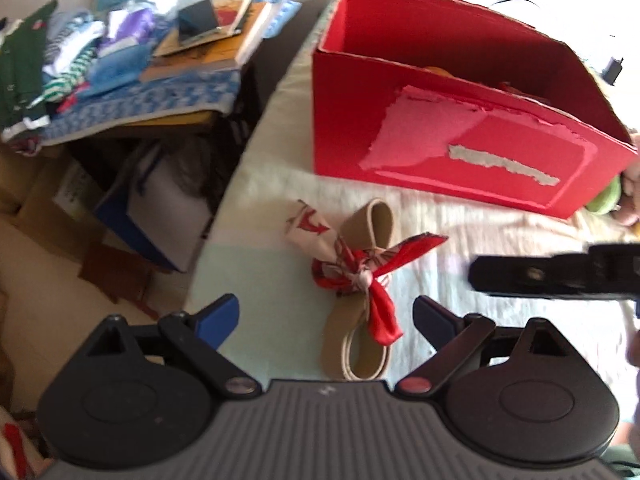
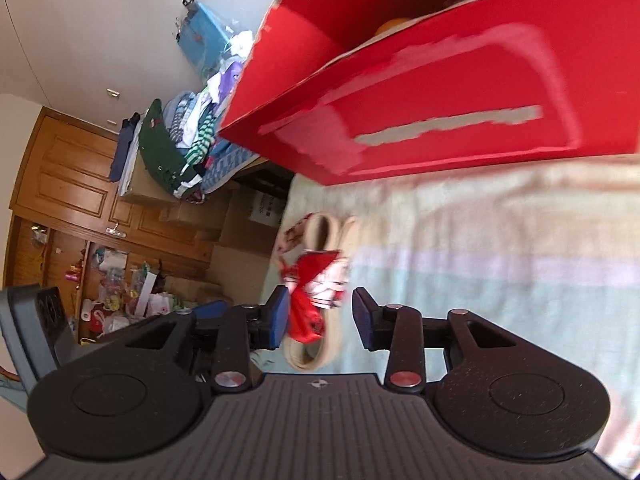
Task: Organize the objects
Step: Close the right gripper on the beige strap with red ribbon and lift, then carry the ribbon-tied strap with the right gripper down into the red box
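A red cardboard box (image 1: 460, 128) stands open-topped on the bed (image 1: 280, 280), back from its left edge. Its front wall carries a torn paler patch with a grey strip of bare card. Only glimpses of its contents show over the rim: something orange (image 2: 394, 24) and a few other coloured bits too hidden to name. Beside the box's right end lie a green object (image 1: 606, 200) and a pinkish soft thing, both cut off by the picture's edge.

In front of the box, near the left edge of the bed, lies a beige belt (image 1: 360, 344) folded into a long loop, with a red and white patterned scarf (image 1: 352, 260) knotted around its middle.

The left gripper (image 1: 326, 318) hovers over the belt's near end with its blue-padded jaws wide apart, holding nothing. The right gripper (image 2: 320, 316) is also open, its jaws either side of the scarf's red tail; whether they touch is unclear.

The bed is covered by a pale cloth with mint, lilac and cream bands. Past its left edge stands a side table (image 1: 160, 120) piled with folded clothes (image 1: 60, 56) and books (image 1: 216, 32), with cardboard boxes (image 1: 48, 200) beneath. A wooden wardrobe (image 2: 72, 184) fills the far wall.
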